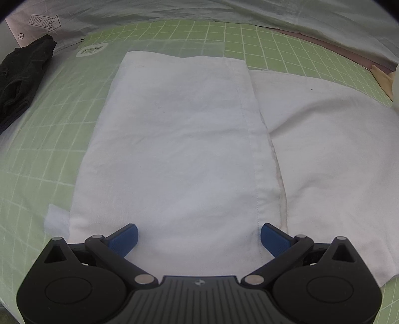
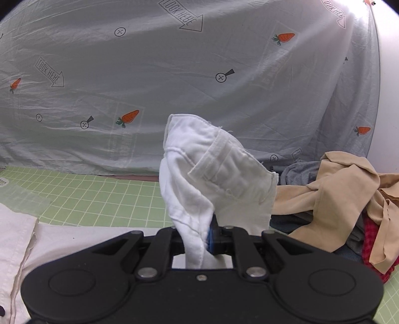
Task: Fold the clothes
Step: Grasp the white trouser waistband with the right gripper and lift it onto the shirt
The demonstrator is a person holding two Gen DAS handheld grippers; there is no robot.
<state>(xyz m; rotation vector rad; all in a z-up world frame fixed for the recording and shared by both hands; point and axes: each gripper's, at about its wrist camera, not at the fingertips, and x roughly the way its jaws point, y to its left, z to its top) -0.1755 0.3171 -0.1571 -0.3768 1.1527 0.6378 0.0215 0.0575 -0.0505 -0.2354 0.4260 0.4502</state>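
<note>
Nearest the left wrist camera, the left gripper [image 1: 199, 236] hovers with its two blue fingertips [image 1: 124, 238] spread wide apart over the near end of the white garment [image 1: 174, 149]; nothing lies between them. That garment is spread flat on the green grid mat [image 1: 57, 124], its folded left panel running from near to far and overlapping a second white layer that extends to the right. A long stitched seam runs down the right side of the upper panel. At the far left of this view a black garment [image 1: 20, 79] lies crumpled at the mat's edge, touching the pale printed sheet [image 1: 174, 10] that forms the backdrop.

Right wrist view: the right gripper [image 2: 208, 236] has its fingers pressed together on a waistband corner [image 2: 217, 169] of the white garment, which stands up from the pinch and curls over, showing a belt loop and raw hem threads. Only one blue pad is visible, at the pinch. Behind it hangs the printed sheet, patterned with carrots, crossed circles and "LOOK HERE" arrows. To the right, a heap of unfolded clothes rests on the mat: a tan garment [image 2: 344, 189] on top, a grey one [image 2: 296, 172] behind it, a red checked one [image 2: 371, 234] at the far right edge. At the near left, flat white cloth lies on the mat.
</note>
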